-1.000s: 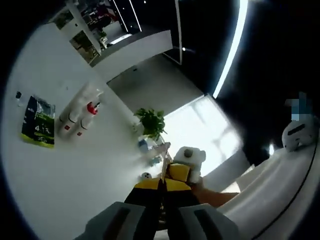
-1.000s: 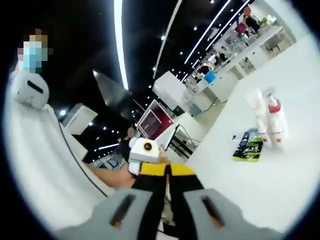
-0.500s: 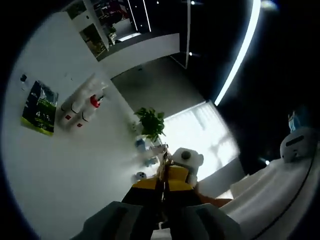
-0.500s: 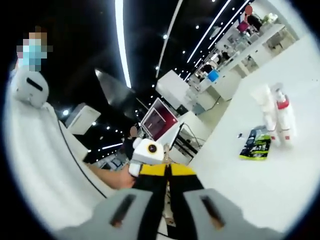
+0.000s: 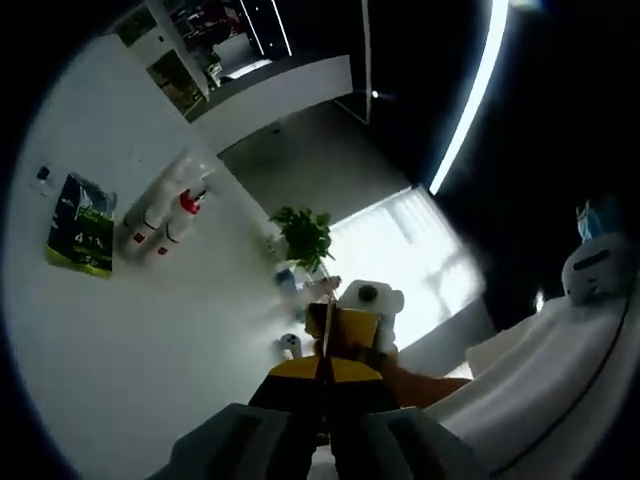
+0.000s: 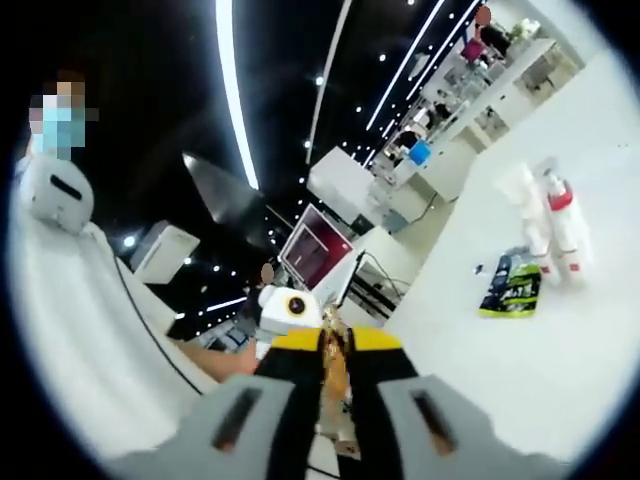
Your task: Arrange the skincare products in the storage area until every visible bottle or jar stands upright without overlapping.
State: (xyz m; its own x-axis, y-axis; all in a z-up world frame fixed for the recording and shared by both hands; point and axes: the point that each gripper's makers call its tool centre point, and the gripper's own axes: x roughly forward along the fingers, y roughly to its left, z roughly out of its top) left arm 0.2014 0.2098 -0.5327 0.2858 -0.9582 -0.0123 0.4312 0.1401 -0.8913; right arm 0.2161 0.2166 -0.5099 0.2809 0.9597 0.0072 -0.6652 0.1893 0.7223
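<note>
- Two white bottles [image 5: 165,215], one with a red cap, are standing close together on the white surface [image 5: 150,340] in the left gripper view, up and to the left of the jaws and well apart from them.
- The left gripper [image 5: 325,375] is holding its jaws pressed together with nothing between them, pointing away from the bottles toward a potted plant [image 5: 303,238].
- A dark green packet [image 5: 80,225] is lying flat just beyond the bottles on their left; the other gripper's yellow tip is showing right ahead of the jaws.
- In the right gripper view, the same bottles [image 6: 548,235] are standing up and to the right of the jaws, well apart, their long axes upright on the surface.
- The right gripper [image 6: 335,365] is keeping its jaws nearly closed, empty.
- The packet [image 6: 515,288] is sitting between these jaws and the bottles, so it may be obstructing a straight reach.
- Neither gripper looks clearly nearer; both need to swing toward the bottles first.
</note>
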